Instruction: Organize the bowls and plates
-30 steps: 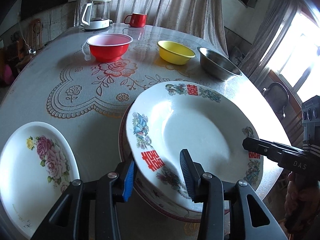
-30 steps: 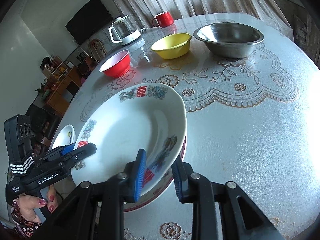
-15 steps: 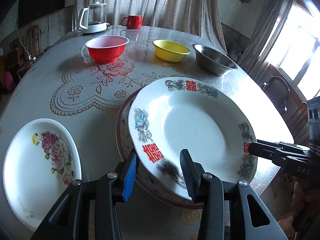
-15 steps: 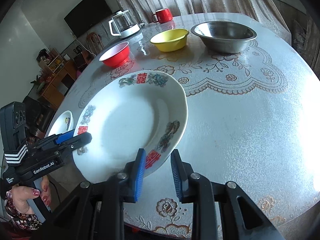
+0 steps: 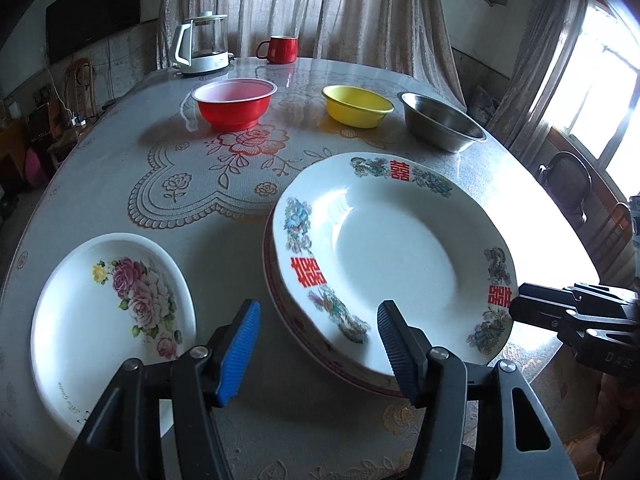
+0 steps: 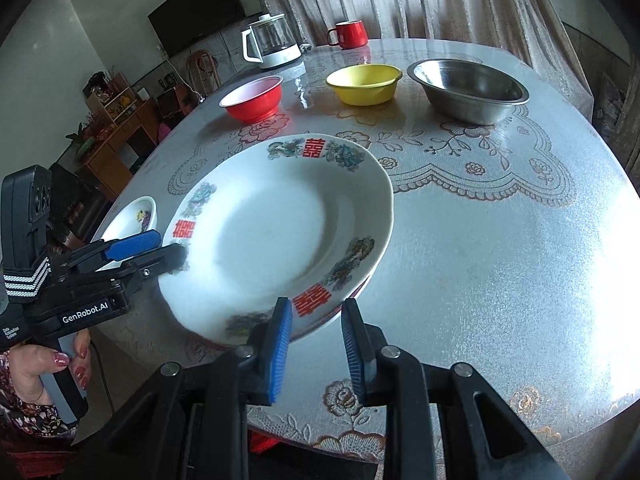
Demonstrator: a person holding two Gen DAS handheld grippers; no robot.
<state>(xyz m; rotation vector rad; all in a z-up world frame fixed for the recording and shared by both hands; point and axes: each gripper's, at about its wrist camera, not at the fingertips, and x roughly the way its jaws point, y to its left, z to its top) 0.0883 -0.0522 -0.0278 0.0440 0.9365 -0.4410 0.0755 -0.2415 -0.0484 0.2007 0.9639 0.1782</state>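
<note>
A white plate with red characters (image 5: 394, 258) lies stacked on a red-rimmed plate (image 5: 288, 318) near the table's front edge; it also shows in the right wrist view (image 6: 272, 236). My left gripper (image 5: 318, 344) is open, its jaws either side of the stack's near-left rim without touching. My right gripper (image 6: 316, 350) is open at the stack's right rim. A rose-patterned plate (image 5: 108, 320) lies to the left. Red bowl (image 5: 234, 102), yellow bowl (image 5: 356, 105) and steel bowl (image 5: 442, 121) stand in a row farther back.
A glass kettle (image 5: 202, 46) and a red mug (image 5: 280, 49) stand at the table's far edge by the curtains. Chairs (image 5: 568, 176) stand to the right by the window. The round table (image 6: 500, 260) has a lace-patterned cover.
Both grippers have opened and let go of the character plate, which has come down flat on the red-rimmed plate. Both grippers have pulled back slightly from its rim.
</note>
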